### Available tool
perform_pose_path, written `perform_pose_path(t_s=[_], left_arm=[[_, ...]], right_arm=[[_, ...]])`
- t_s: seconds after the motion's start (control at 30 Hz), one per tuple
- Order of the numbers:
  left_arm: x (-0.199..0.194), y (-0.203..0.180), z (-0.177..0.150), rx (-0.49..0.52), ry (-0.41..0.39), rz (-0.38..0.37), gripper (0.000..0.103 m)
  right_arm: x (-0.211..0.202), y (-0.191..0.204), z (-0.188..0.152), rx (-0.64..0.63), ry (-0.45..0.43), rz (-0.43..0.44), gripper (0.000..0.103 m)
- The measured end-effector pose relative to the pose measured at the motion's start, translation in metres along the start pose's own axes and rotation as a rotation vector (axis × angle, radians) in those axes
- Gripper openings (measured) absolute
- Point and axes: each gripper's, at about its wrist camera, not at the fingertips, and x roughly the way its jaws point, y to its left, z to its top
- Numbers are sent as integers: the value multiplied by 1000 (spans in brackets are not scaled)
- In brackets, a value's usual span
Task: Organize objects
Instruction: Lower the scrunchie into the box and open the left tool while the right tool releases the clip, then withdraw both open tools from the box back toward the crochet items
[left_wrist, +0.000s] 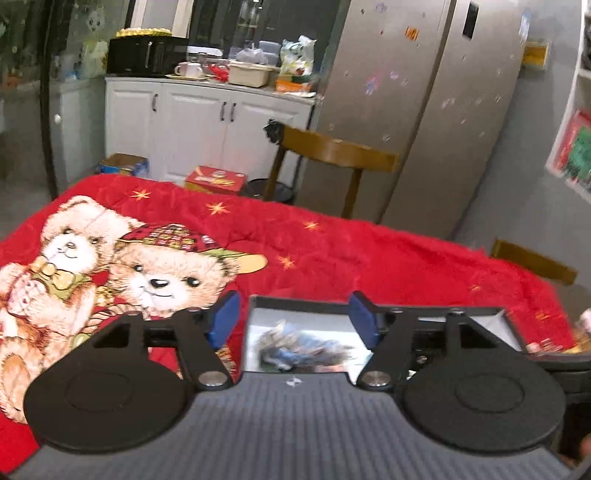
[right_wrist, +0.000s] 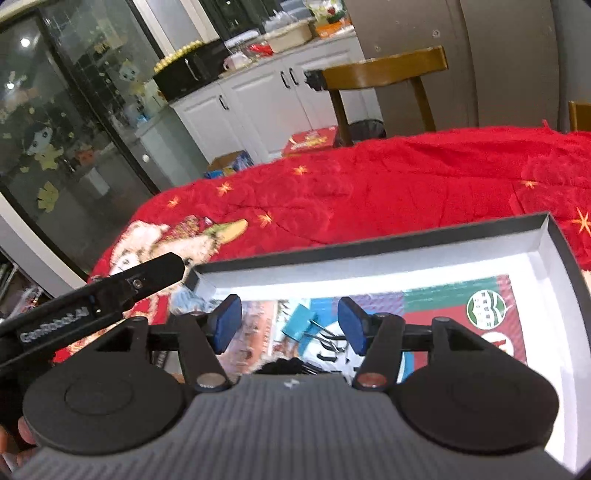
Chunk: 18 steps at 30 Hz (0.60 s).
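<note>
A shallow black box with a white inside (right_wrist: 369, 266) lies on the red bear blanket (right_wrist: 369, 184). In it are a teal binder clip (right_wrist: 301, 325), a red and green packet (right_wrist: 480, 306) and other printed items. My right gripper (right_wrist: 290, 325) is open and empty, hovering over the box above the clip. My left gripper (left_wrist: 295, 321) is open and empty, above the box's left end (left_wrist: 280, 301), where a blurred blue and grey item (left_wrist: 295, 347) lies. The left gripper's black body (right_wrist: 92, 306) shows at the left of the right wrist view.
A wooden chair (left_wrist: 332, 155) stands behind the table, with a second chair (left_wrist: 532, 262) at the right. Beyond are white cabinets (left_wrist: 207, 118), a steel fridge (left_wrist: 424, 92), and boxes on the floor (left_wrist: 216, 179). The blanket (left_wrist: 332, 240) covers the table.
</note>
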Motion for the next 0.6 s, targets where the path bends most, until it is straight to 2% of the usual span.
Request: perform_pose_path(t_s=[0.1,0.27,0.5,0.6], left_arm=[[-14,-2,7,-13,-18,-37,72],[-51,-15,16,36,-123,-56,75],[-126,-48,11,120,-283,-33,77],[-162,-62,8,145,-319,-7,77]], right_arm=[[-15,5,4,-14,-45,16,73],[-46,13,10,-20,-121,71,76],[-113,28,9,-38,-261,99,78],[-151,27,2,-9,-313,124,79]])
